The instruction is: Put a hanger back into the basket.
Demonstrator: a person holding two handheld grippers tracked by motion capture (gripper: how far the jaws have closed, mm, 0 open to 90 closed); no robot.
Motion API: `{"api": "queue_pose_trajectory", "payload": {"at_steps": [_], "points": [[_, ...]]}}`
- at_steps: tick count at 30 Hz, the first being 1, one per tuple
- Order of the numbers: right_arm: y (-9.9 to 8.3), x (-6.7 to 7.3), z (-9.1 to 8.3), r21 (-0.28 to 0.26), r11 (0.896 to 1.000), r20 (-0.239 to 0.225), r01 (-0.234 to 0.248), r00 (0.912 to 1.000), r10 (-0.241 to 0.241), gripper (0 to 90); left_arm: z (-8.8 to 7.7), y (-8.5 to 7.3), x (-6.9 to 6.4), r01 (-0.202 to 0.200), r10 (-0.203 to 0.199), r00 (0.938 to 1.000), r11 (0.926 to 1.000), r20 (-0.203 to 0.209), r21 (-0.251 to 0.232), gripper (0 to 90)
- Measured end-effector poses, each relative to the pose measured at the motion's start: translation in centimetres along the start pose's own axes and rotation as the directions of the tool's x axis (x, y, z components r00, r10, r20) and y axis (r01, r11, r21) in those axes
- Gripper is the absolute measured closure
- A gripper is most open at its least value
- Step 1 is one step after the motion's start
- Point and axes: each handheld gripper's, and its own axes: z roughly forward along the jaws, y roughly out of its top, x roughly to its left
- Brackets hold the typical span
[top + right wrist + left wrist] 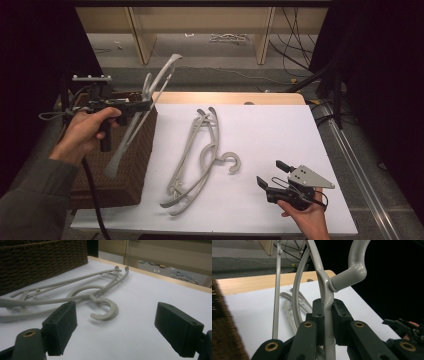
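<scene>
Nearest the person, the right gripper (273, 176) rests low on the white table (280, 130) with its jaws wide apart and nothing between them; just past it lie grey hangers (197, 155) in a pile, hooks and arms crossed over each other. At the left, the left gripper (145, 104) is clamped tight on the thin stem of one grey hanger (142, 117), up in the air above the brown woven basket (125, 165). The held hanger is long and tilted, so it could swing, slip in the thin grip, or knock the basket rim on the way down; its hook could also catch on something. How many hangers are in the pile is hard to tell, because they overlap; the inside of the basket is hidden; the far floor is dark and messy with cables.
</scene>
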Motion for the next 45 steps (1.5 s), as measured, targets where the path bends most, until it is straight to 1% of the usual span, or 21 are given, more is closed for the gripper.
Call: {"api": "queue_pose_trajectory", "payload": {"at_steps": [5, 6, 9, 12, 13, 14, 17, 18, 23, 25, 27, 28, 32, 35, 38, 39, 41, 42, 43, 44, 45], "points": [[0.0, 0.0, -0.1, 0.005, 1.000, 0.009, 0.003, 1.0000, -0.003, 19.1, -1.2, -0.1, 1.3, -0.017, 0.017, 0.9995, 0.9998, -0.027, -0.012, 81.4], [0.0, 0.0, -0.1, 0.010, 1.000, 0.015, 0.007, 0.9999, -0.007, 19.0, -1.8, -0.2, 1.7, -0.054, 0.053, 0.9958, 0.9984, -0.075, -0.017, 81.3], [0.0, 0.0, -0.1, 0.022, 1.000, 0.010, 0.008, 0.9999, -0.008, 19.1, -2.3, -0.5, 2.3, -0.069, 0.067, 0.9936, 0.9973, -0.091, -0.023, 81.3], [0.0, 0.0, -0.1, 0.020, 1.000, 0.012, 0.008, 0.9999, -0.008, 19.1, -3.1, -1.1, 3.5, -0.100, 0.096, 0.9868, 0.9947, -0.131, -0.025, 81.3], [0.0, 0.0, -0.1, 0.025, 1.000, 0.010, 0.009, 0.9999, -0.009, 19.1, -3.3, -1.3, 3.8, -0.105, 0.102, 0.9841, 0.9944, -0.146, -0.012, 81.3], [0.0, 0.0, -0.1, 0.023, 1.000, 0.011, 0.008, 0.9999, -0.008, 19.1, -3.3, -1.3, 3.8, -0.105, 0.102, 0.9841, 0.9944, -0.146, -0.012, 81.3], [0.0, 0.0, -0.1, 0.028, 1.000, 0.008, 0.007, 0.9999, -0.007, 19.1, -3.7, -2.1, 5.0, -0.092, 0.090, 0.9836, 0.9958, -0.157, -0.006, 81.3], [-0.1, 0.0, -0.1, 0.027, 1.000, 0.009, 0.005, 0.9999, -0.005, 19.1, -4.0, -2.7, 5.6, -0.103, 0.102, 0.9819, 0.9947, -0.160, 0.001, 81.3], [-0.1, 0.0, -0.1, 0.029, 1.000, 0.010, 0.005, 0.9999, -0.005, 19.1, -4.6, -4.0, 6.1, -0.136, 0.136, 0.9784, 0.9907, -0.156, 0.010, 81.3], [-0.2, 0.0, 0.0, 0.024, 1.000, 0.016, 0.008, 0.9998, -0.008, 19.1, -5.1, -5.0, 6.7, -0.161, 0.165, 0.9731, 0.9863, -0.161, 0.037, 81.3], [-0.2, 0.0, 0.0, 0.025, 1.000, 0.016, 0.008, 0.9998, -0.008, 19.1, -5.3, -5.3, 7.0, -0.163, 0.168, 0.9714, 0.9856, -0.167, 0.046, 81.3], [-0.2, 0.0, 0.0, 0.028, 1.000, 0.014, 0.012, 0.9998, -0.012, 19.1, -5.7, -5.8, 7.5, -0.167, 0.175, 0.9676, 0.9841, -0.181, 0.059, 81.3], [-0.2, 0.1, 0.1, 0.028, 1.000, 0.014, 0.012, 0.9998, -0.012, 19.1, -6.4, -7.0, 8.5, -0.165, 0.180, 0.9664, 0.9820, -0.184, 0.091, 81.2], [-0.2, 0.0, 0.1, 0.030, 0.999, 0.019, 0.014, 0.9997, -0.015, 19.1, -6.8, -7.9, 9.2, -0.157, 0.173, 0.9685, 0.9827, -0.179, 0.098, 81.2], [-0.2, 0.0, 0.0, 0.038, 0.999, 0.016, 0.006, 0.9998, -0.007, 19.1, -7.0, -8.6, 9.6, -0.163, 0.180, 0.9669, 0.9814, -0.181, 0.101, 81.3], [-0.2, 0.0, 0.0, 0.040, 0.999, 0.016, 0.008, 0.9998, -0.009, 19.1, -7.0, -8.8, 9.6, -0.156, 0.172, 0.9693, 0.9825, -0.176, 0.102, 81.2], [-0.2, 0.0, -0.1, 0.062, 0.998, 0.015, 0.009, 0.9998, -0.010, 19.2, -7.1, -9.1, 9.8, -0.163, 0.183, 0.9664, 0.9798, -0.181, 0.115, 81.1], [-0.3, -0.1, 0.1, 0.031, 0.999, 0.021, 0.023, 0.9995, -0.023, 19.2, -7.0, -9.2, 9.9, -0.175, 0.198, 0.9633, 0.9754, -0.181, 0.134, 81.2], [-0.3, -0.1, 0.1, 0.031, 0.999, 0.021, 0.023, 0.9995, -0.023, 19.2, -6.9, -9.5, 10.0, -0.176, 0.201, 0.9615, 0.9743, -0.188, 0.140, 81.2], [-0.2, -0.1, 0.1, 0.036, 0.999, 0.018, 0.023, 0.9996, -0.023, 19.2, -6.7, -9.8, 10.4, -0.173, 0.205, 0.9603, 0.9694, -0.189, 0.174, 81.2], [-0.2, -0.1, 0.1, 0.036, 0.999, 0.018, 0.023, 0.9996, -0.023, 19.2, -6.7, -9.8, 10.4, -0.173, 0.205, 0.9603, 0.9694, -0.189, 0.174, 81.1]]}}
